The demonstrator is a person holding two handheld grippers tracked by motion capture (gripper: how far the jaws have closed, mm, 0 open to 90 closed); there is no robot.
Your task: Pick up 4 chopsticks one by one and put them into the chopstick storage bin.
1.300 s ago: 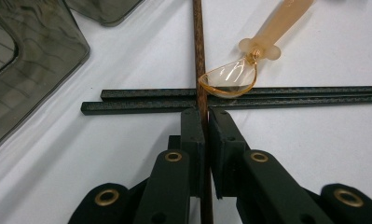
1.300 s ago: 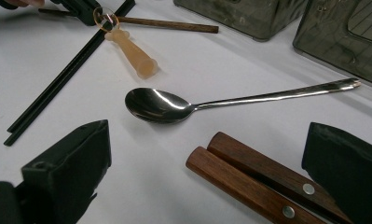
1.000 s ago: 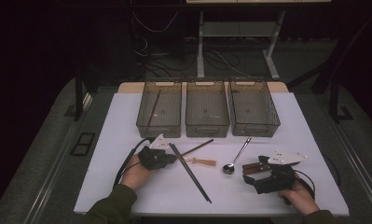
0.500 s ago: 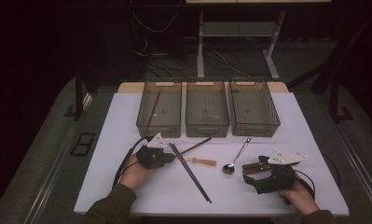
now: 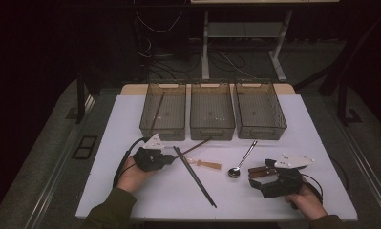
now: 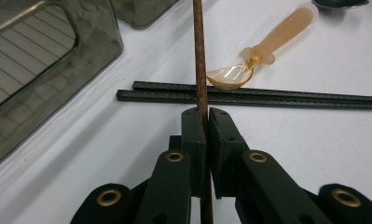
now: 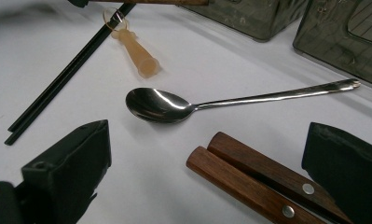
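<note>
Brown and woven-looking, the thin chopstick (image 6: 200,60) sits clenched between the pads of my left gripper (image 6: 207,116), the jaws closed tight on it near one end. In the left gripper view its long axis runs straight away from the jaws, and it passes over the pair of black chopsticks (image 6: 267,95), which lie crosswise just ahead of the pads. In the high view the same brown chopstick (image 5: 195,146) points from my left gripper (image 5: 168,159) up and away toward the middle bin (image 5: 212,131), its far tip just short of that bin's front wall.

Taking the black chopsticks (image 5: 194,175) as my landmark: the small translucent amber spoon (image 6: 263,51) lies just past them, bowl almost touching them, handle pointing away. The steel spoon (image 5: 240,160) lies further to their right, bowl toward me and handle angled toward the right bin (image 5: 259,129). The left bin (image 5: 163,126) stands beyond them and holds another brown stick (image 5: 155,113) leaning along its length.

My right gripper (image 5: 269,183) rests well to the right of the black chopsticks with its jaws spread wide and gripping nothing; in the right gripper view two wooden riveted handles (image 7: 263,182) lie side by side between the open jaws on the white table (image 7: 221,70), apart from both pads, with the steel spoon (image 7: 183,106) just beyond them.

I can read no writing or brand on anything.
</note>
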